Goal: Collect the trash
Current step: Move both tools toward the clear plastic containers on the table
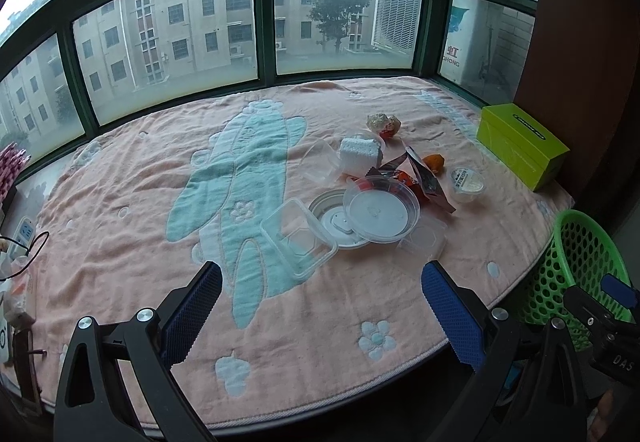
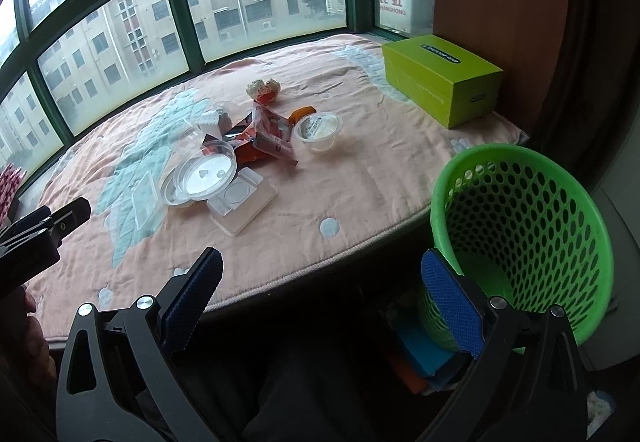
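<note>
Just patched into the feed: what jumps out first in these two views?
A heap of trash sits mid-blanket: clear plastic lids, trays and red snack wrappers. The green perforated basket stands off the blanket's near right edge, and a lime-green box lies in the far right corner. Both the left gripper and the right gripper hang open, empty.

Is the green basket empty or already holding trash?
Looks empty: the green basket shows only bare perforated wall and floor in the right wrist view.

Place: home, bay-window seat | Cues: pink cartoon blanket (image 1: 120, 242) over the ledge; green-framed windows (image 1: 264, 22) at 12 o'clock facing apartment blocks; tissue box (image 2: 440, 78) at 2 o'clock; green wastebasket (image 2: 520, 234) at 4 o'clock.
</note>
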A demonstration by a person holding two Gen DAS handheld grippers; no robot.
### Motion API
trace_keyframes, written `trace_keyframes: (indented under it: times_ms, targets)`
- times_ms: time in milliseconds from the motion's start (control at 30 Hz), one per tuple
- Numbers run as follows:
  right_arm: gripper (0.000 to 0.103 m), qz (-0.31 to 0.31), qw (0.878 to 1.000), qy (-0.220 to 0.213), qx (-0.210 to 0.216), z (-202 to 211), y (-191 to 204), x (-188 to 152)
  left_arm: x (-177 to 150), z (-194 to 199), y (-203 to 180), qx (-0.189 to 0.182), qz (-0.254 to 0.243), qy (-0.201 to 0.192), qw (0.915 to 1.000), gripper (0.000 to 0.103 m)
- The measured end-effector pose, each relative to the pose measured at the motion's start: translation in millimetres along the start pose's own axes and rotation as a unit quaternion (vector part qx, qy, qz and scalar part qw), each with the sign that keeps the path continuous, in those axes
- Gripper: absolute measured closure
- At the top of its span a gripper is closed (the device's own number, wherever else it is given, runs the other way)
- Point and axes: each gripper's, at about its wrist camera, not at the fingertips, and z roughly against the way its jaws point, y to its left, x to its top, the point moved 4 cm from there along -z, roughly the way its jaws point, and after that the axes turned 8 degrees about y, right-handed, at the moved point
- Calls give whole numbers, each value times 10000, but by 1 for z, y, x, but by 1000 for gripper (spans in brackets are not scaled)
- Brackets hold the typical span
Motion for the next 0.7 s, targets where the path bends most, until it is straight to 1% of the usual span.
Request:
trace_keyframes:
  times_ms: [300, 700]
  targets:
    - [5, 30, 10000, -1, 22, -6, 0, 4, 5, -1, 1, 58, -26, -58, 10000, 6]
    - [5, 63, 10000, 1, 65, -11, 4, 11, 15, -8, 1, 38, -11, -52, 10000, 6]
